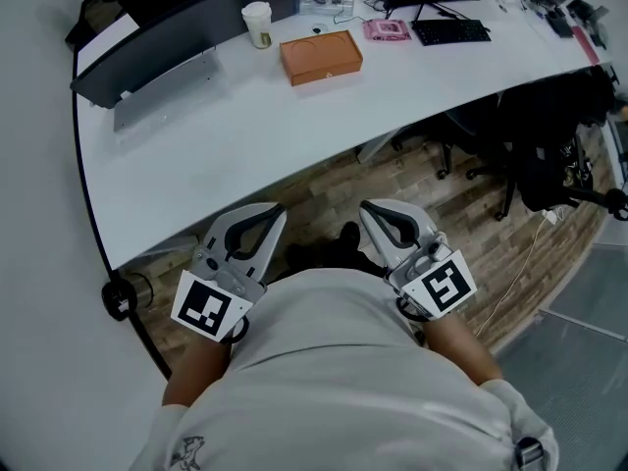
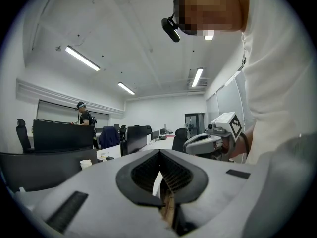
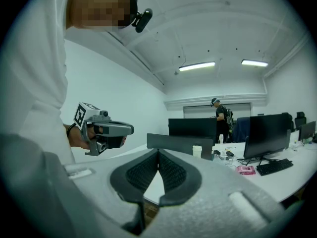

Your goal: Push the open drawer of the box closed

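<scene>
An orange-brown flat box (image 1: pixel 321 57) lies on the far side of the curved white desk (image 1: pixel 245 135), well away from both grippers. From here I cannot tell whether its drawer stands open. My left gripper (image 1: pixel 278 211) and my right gripper (image 1: pixel 365 207) are held side by side close to the person's chest, above the floor in front of the desk's near edge. Both point towards the desk. The jaws of each meet at the tips with nothing between them (image 2: pixel 159 151) (image 3: pixel 157 150). Each gripper view shows the other gripper beside it, the right gripper (image 2: pixel 213 140) and the left gripper (image 3: pixel 101 132).
A paper cup (image 1: pixel 257 24) stands left of the box; a pink item (image 1: pixel 387 29) and a black keyboard (image 1: pixel 450 31) lie to its right. Dark monitors (image 1: pixel 186 13) line the desk's back. Black office chairs (image 1: pixel 549 160) stand at the right. A person (image 3: pixel 220 118) stands far off.
</scene>
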